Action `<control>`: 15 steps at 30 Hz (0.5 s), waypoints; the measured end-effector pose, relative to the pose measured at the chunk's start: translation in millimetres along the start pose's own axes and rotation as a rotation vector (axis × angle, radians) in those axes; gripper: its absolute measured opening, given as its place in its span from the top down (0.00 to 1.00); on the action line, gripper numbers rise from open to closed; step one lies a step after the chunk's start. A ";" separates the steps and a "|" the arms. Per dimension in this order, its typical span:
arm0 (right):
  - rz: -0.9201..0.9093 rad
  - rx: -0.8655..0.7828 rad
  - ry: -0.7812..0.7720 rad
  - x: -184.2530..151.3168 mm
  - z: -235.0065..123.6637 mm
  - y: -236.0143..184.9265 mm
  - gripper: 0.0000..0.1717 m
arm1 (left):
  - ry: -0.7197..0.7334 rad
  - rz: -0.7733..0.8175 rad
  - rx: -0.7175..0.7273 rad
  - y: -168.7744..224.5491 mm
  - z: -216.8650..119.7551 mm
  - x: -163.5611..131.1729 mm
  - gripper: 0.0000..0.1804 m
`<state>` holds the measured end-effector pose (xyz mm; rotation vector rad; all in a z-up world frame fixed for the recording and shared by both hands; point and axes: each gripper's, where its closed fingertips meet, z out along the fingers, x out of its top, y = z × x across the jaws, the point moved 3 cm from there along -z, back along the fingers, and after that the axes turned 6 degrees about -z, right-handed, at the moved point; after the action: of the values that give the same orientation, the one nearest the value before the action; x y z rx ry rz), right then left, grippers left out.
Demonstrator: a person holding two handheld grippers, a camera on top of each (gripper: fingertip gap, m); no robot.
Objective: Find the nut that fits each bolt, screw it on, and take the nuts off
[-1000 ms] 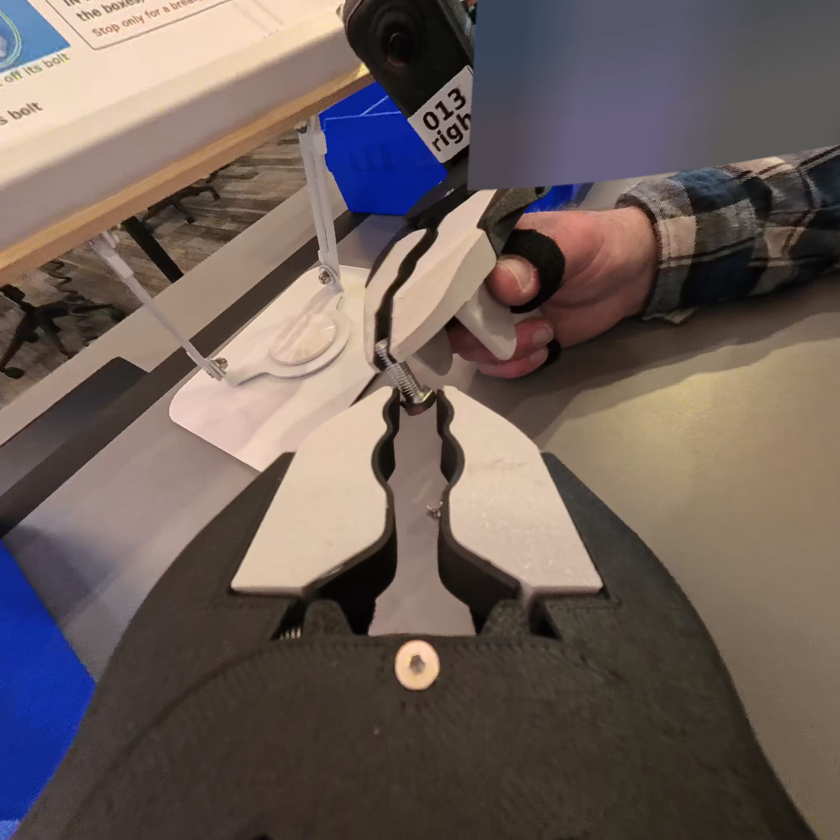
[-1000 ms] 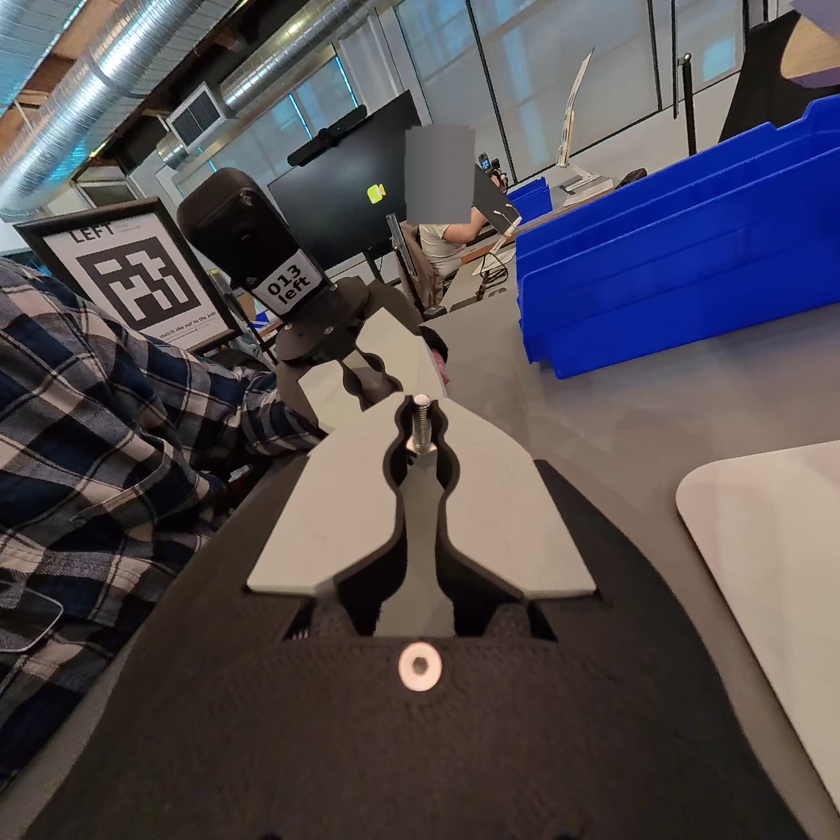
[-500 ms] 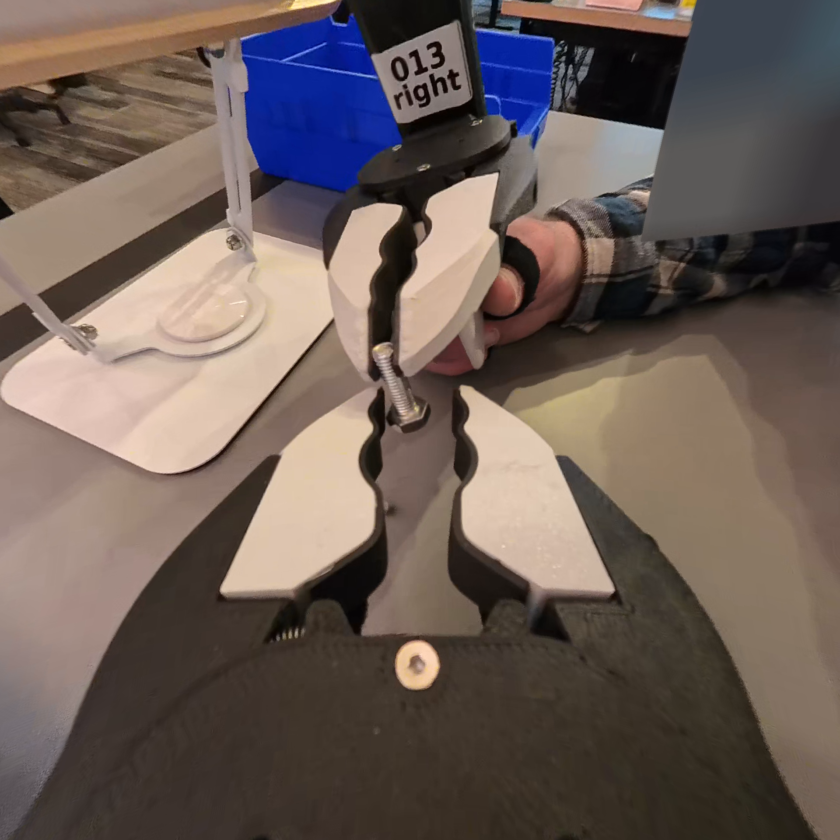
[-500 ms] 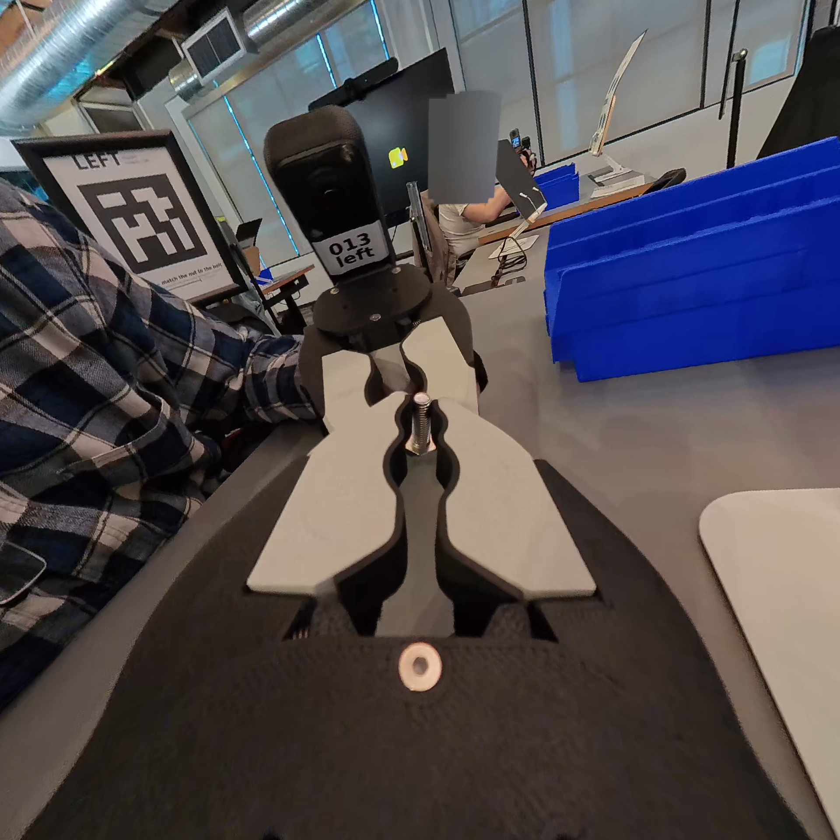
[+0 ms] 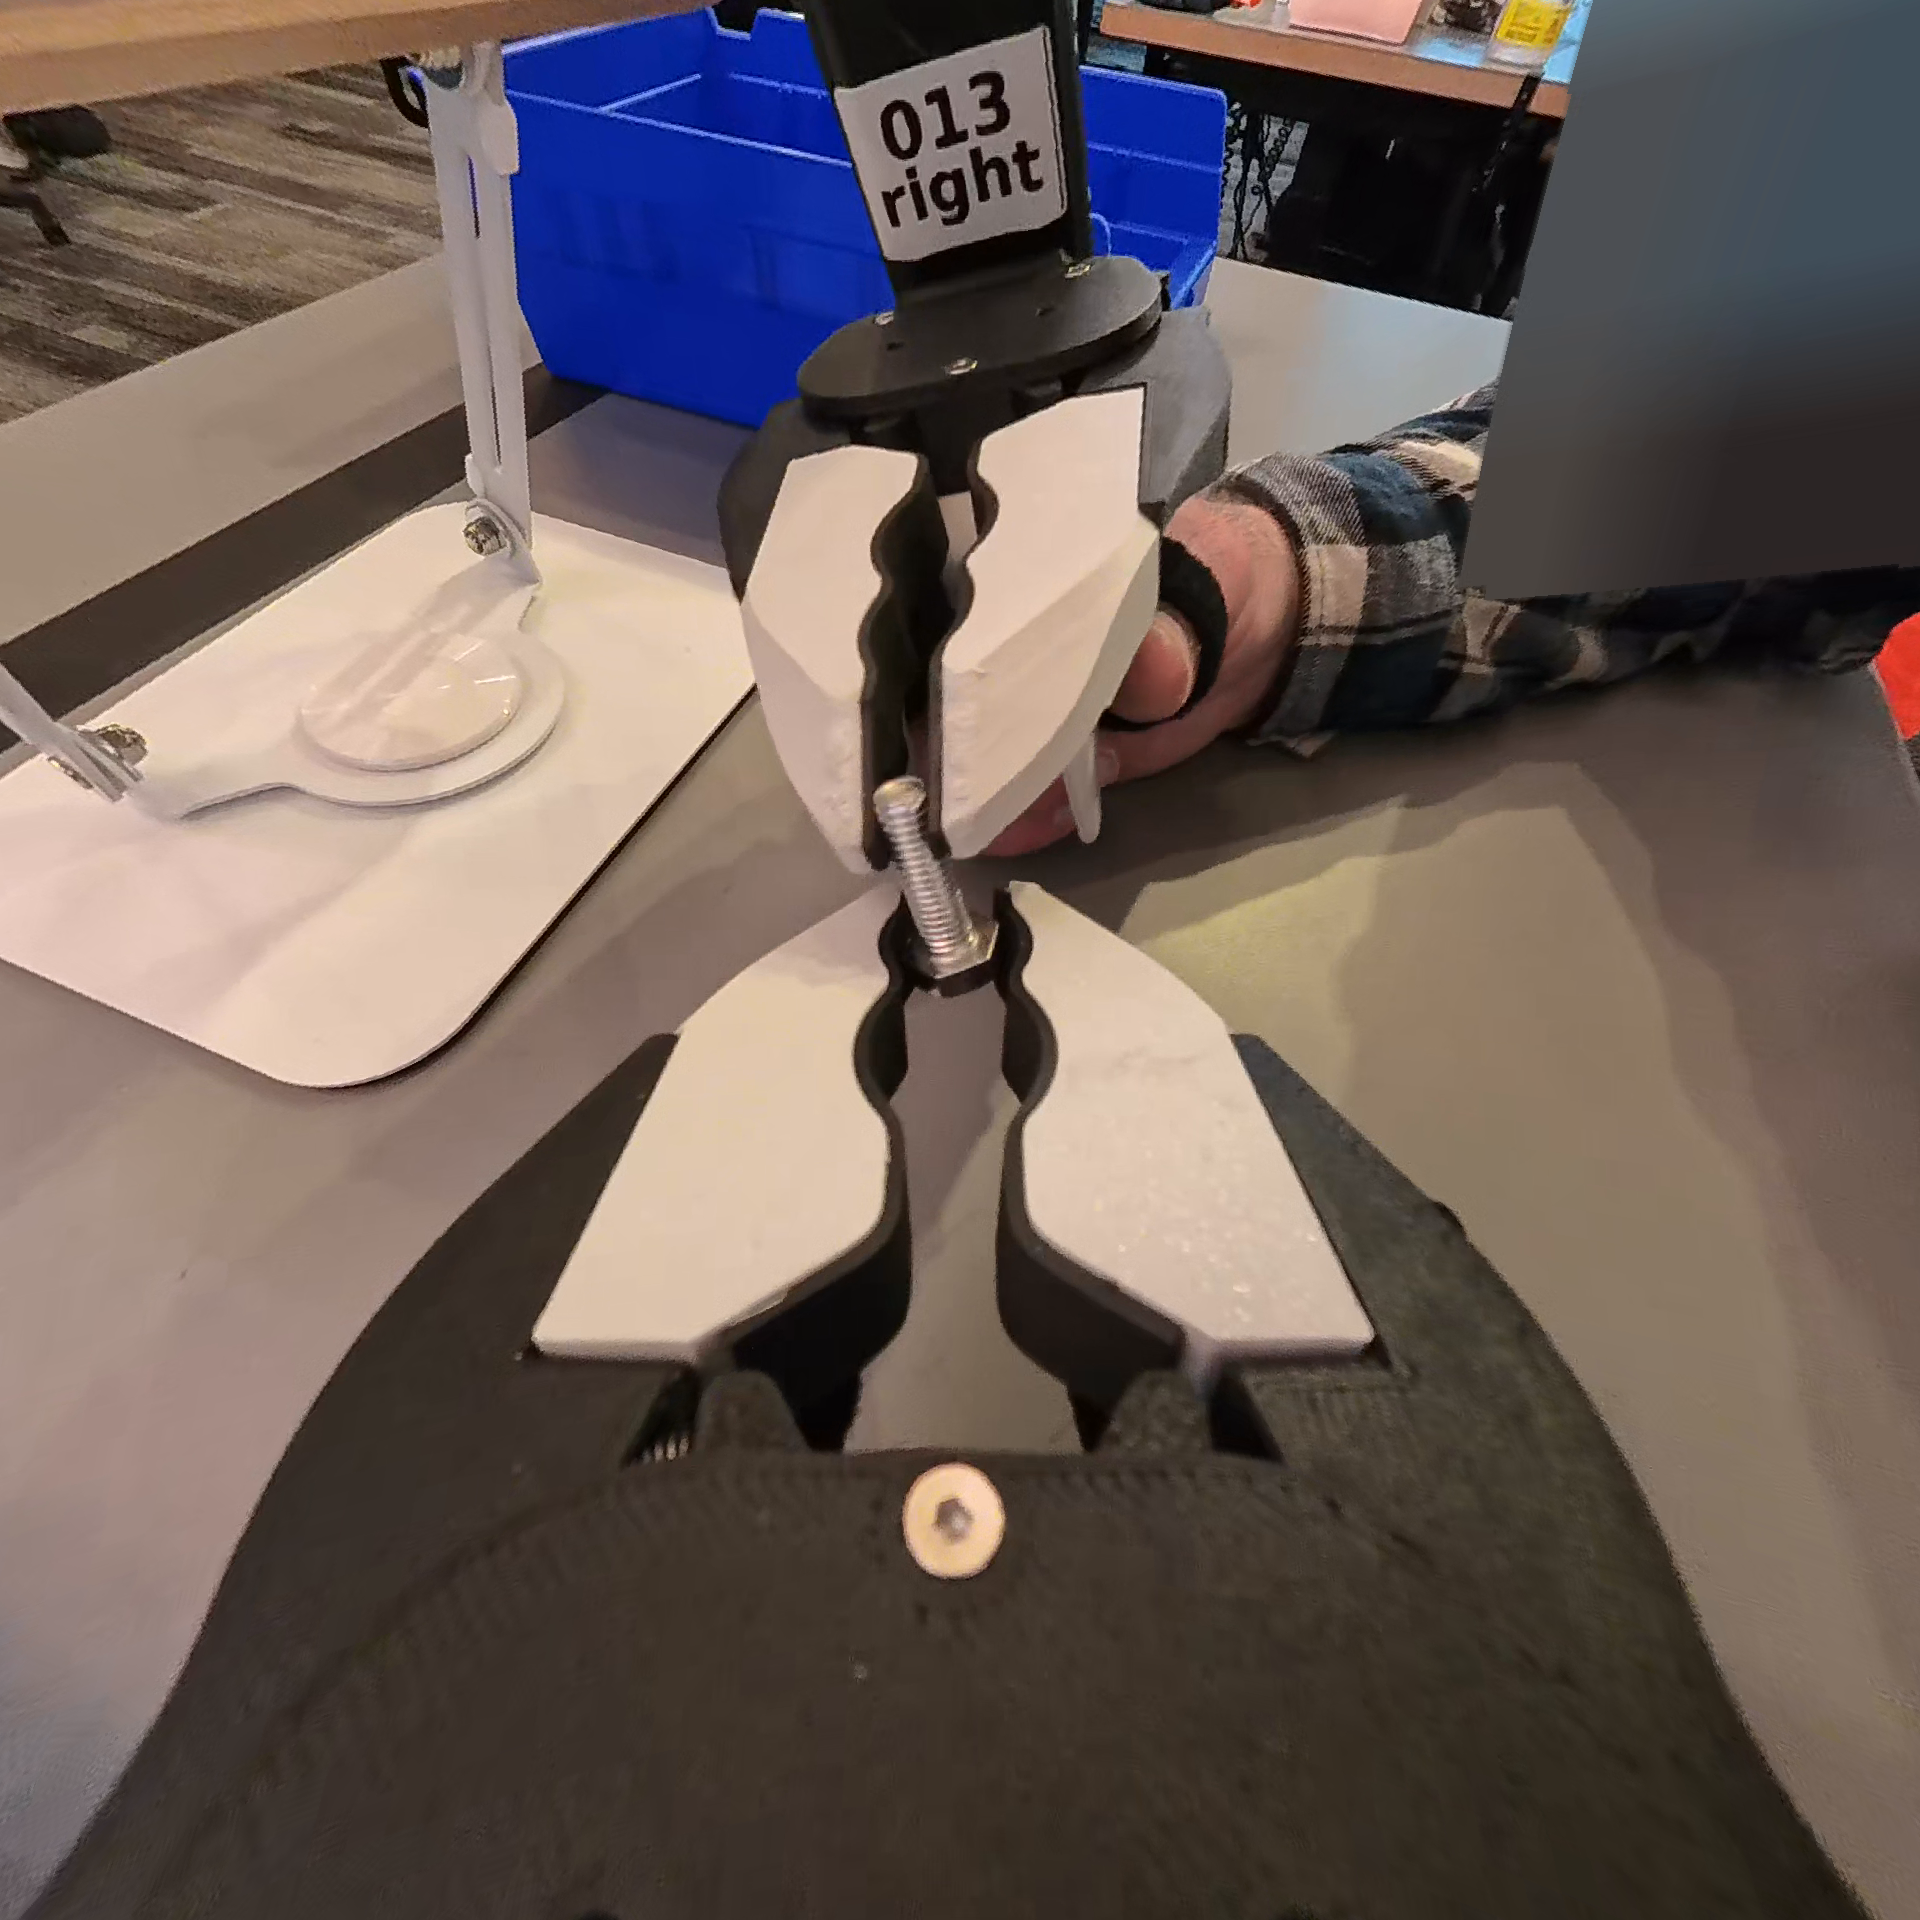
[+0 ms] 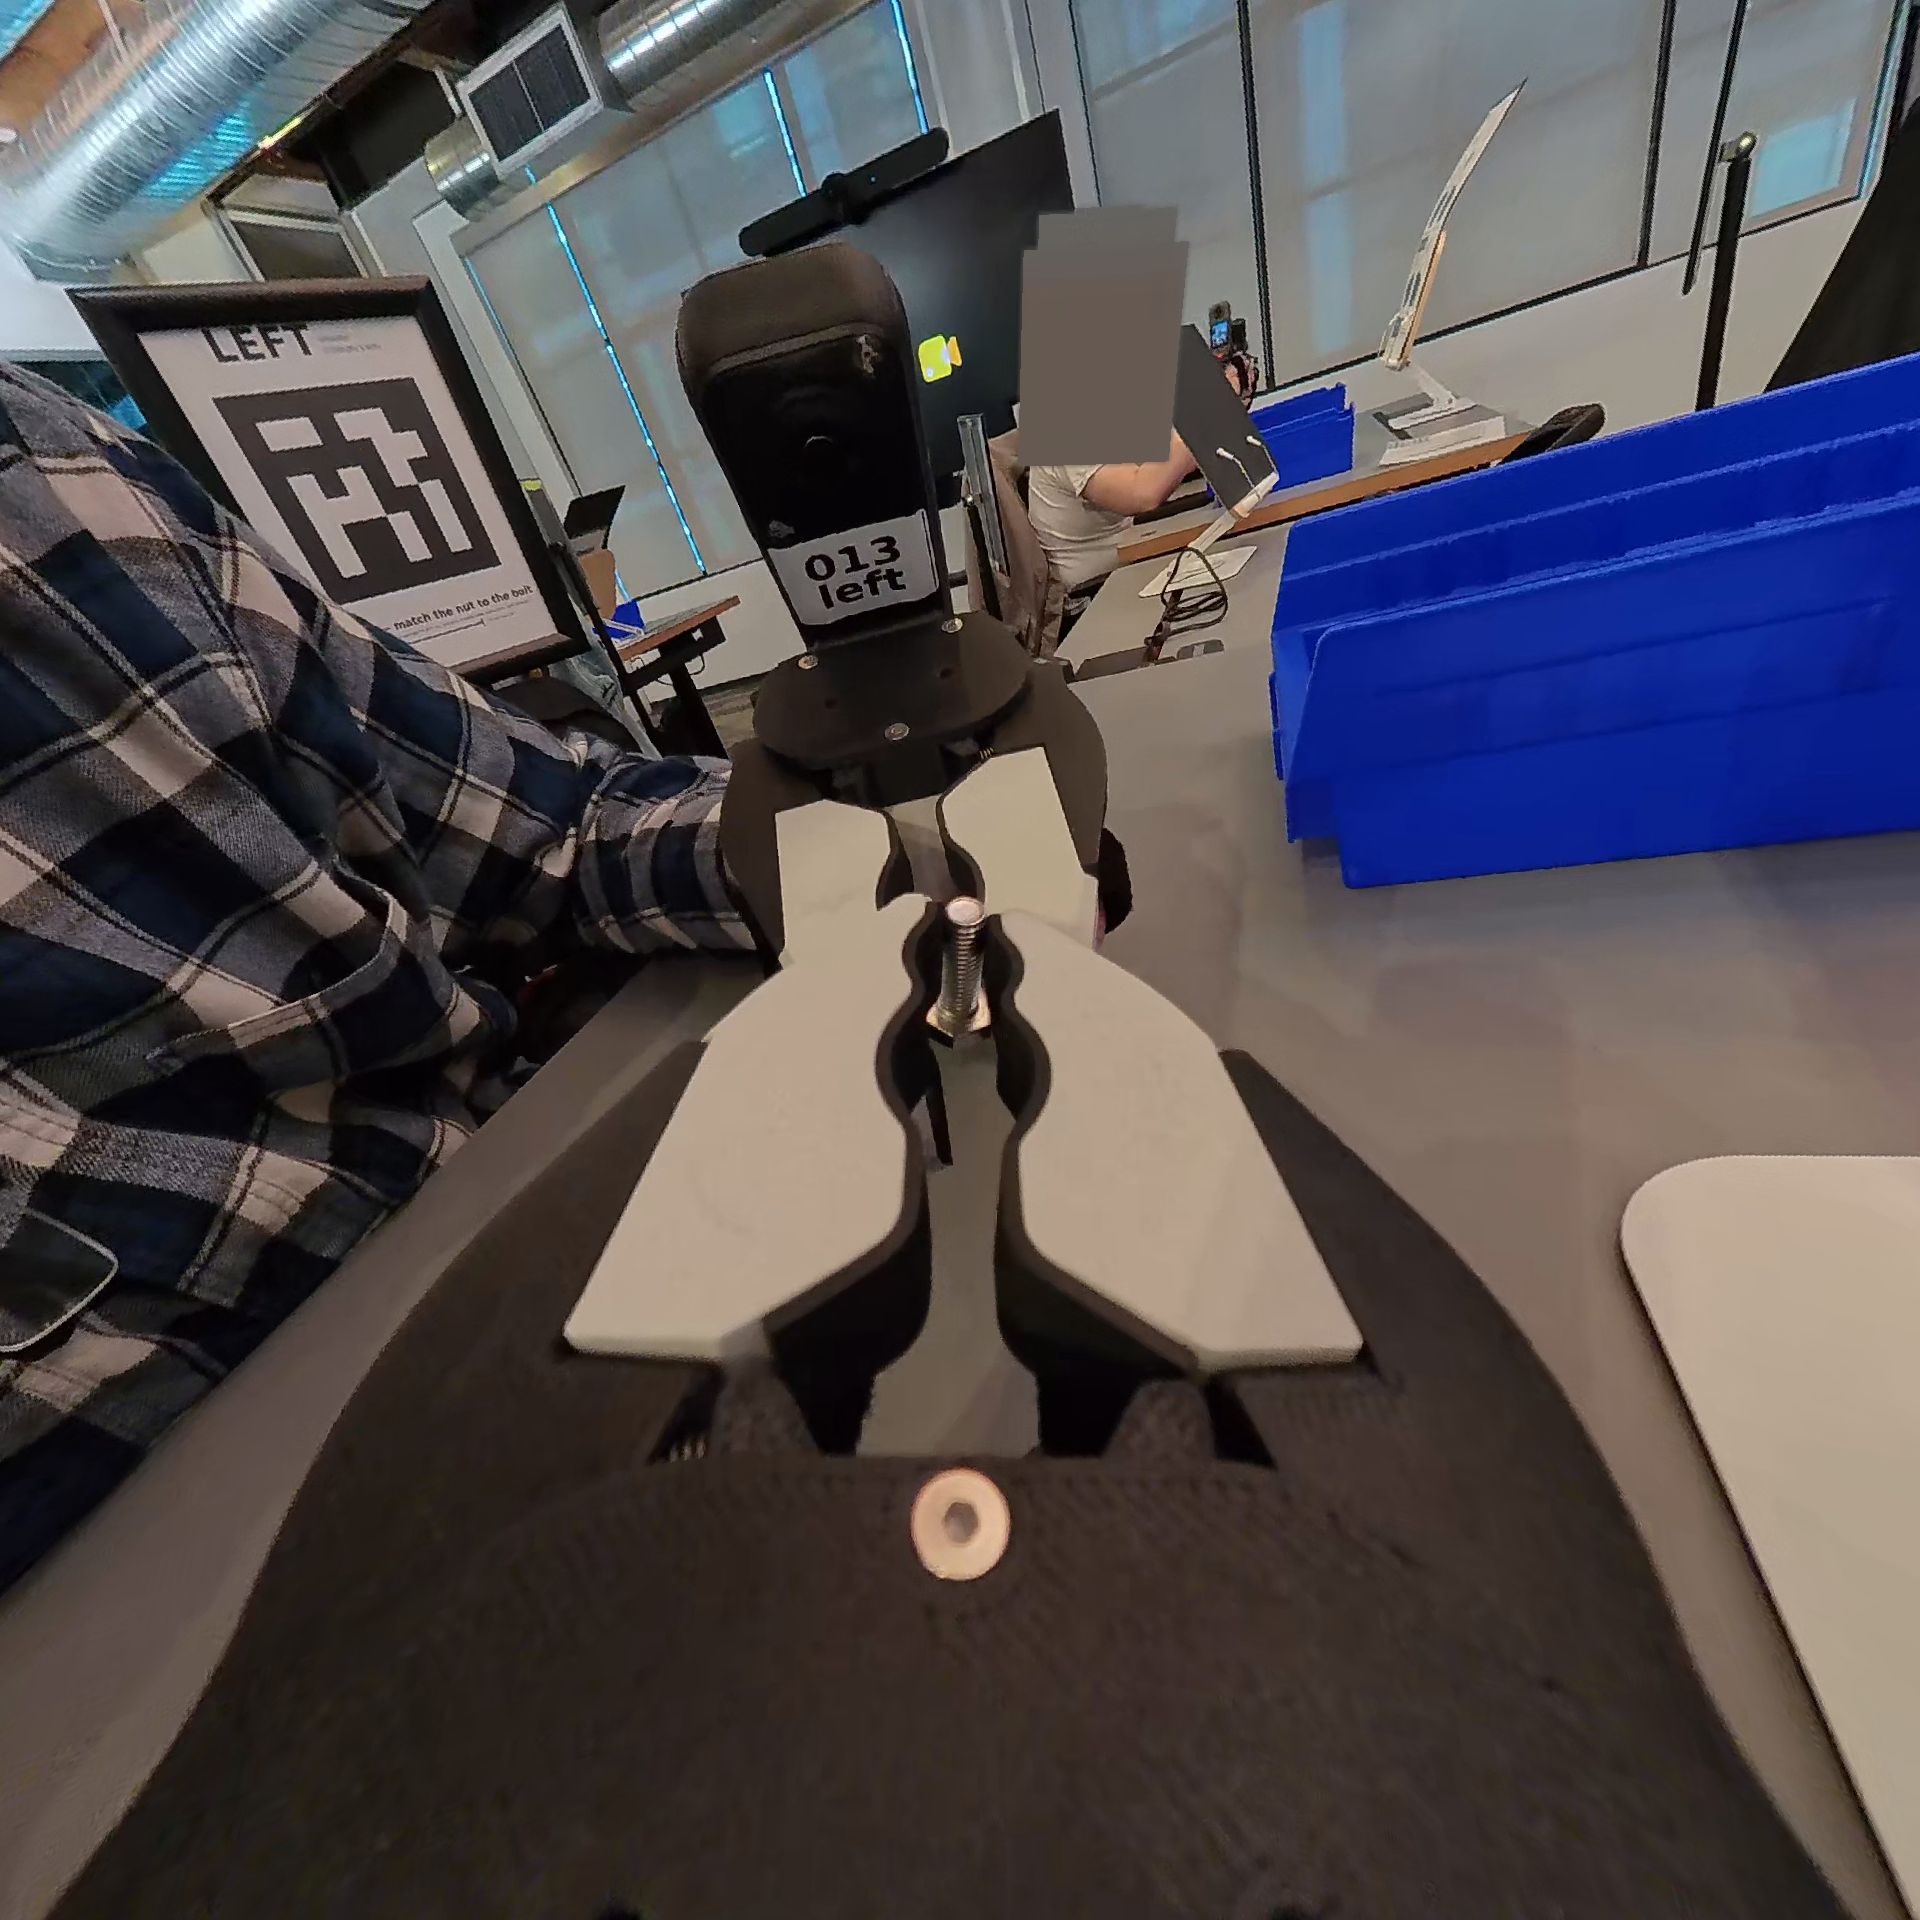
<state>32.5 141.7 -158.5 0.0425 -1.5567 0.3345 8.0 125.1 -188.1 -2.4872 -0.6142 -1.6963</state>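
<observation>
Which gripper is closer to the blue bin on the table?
The right gripper. It stands just in front of the blue bin, clamped on the bolt. The left gripper sits farther back, shut on the nut.

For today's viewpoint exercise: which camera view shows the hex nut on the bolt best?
The left wrist view: the nut faces the camera between the left hand-held gripper's fingertips, with the bolt rising from it. The right wrist view shows the nut smaller, deep between the right hand-held gripper's fingers, partly shadowed.
</observation>
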 end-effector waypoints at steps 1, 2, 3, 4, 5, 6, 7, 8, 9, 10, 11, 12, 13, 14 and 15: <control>-0.001 0.001 0.003 0.3 -0.2 -0.3 0.96 | 0.001 0.000 -0.001 0.1 -0.4 0.3 0.93; -0.003 0.003 0.003 0.4 -0.1 -0.6 0.96 | 0.001 0.000 -0.004 0.4 -0.5 0.3 0.93; -0.005 0.006 0.003 0.4 0.0 -1.1 0.96 | 0.000 -0.001 -0.008 0.7 -0.5 0.1 0.93; -0.008 0.011 0.002 0.3 0.2 -1.8 0.96 | 0.000 0.002 -0.011 1.2 -0.5 0.0 0.93; -0.010 0.016 0.002 0.3 0.3 -2.5 0.96 | -0.001 0.004 -0.017 2.0 -0.5 -0.1 0.93; -0.013 0.022 0.001 0.2 0.5 -3.5 0.96 | -0.003 0.005 -0.027 3.1 -0.5 -0.1 0.93; -0.018 0.031 0.000 0.1 0.8 -4.7 0.96 | -0.005 0.005 -0.042 4.7 -0.4 -0.3 0.93; -0.022 0.040 -0.004 -0.3 1.5 -6.1 0.96 | -0.009 0.003 -0.060 6.4 -0.3 -0.9 0.93; -0.029 0.048 -0.011 -0.9 2.3 -7.6 0.96 | -0.013 0.000 -0.079 8.1 0.1 -1.6 0.93; -0.036 0.054 -0.015 -1.4 3.1 -9.1 0.96 | -0.017 -0.005 -0.095 9.7 0.3 -2.2 0.93; -0.041 0.059 -0.018 -1.7 3.9 -10.2 0.96 | -0.017 -0.007 -0.105 10.7 0.5 -2.5 0.93; -0.043 0.060 -0.017 -1.6 4.4 -10.9 0.96 | -0.015 -0.007 -0.108 11.1 0.8 -2.5 0.93; -0.042 0.061 -0.012 -1.3 4.7 -11.3 0.96 | -0.016 -0.006 -0.109 11.4 1.0 -2.5 0.93; -0.040 0.062 -0.007 -0.9 4.9 -11.7 0.96 | -0.016 -0.004 -0.111 11.8 1.2 -2.6 0.93; -0.040 0.062 -0.004 -0.7 5.1 -11.9 0.96 | -0.018 -0.003 -0.111 12.1 1.6 -3.0 0.94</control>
<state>30.4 129.0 -156.9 0.1223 -1.5473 0.3517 12.8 113.7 -189.4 -2.5796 -0.5391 -1.7579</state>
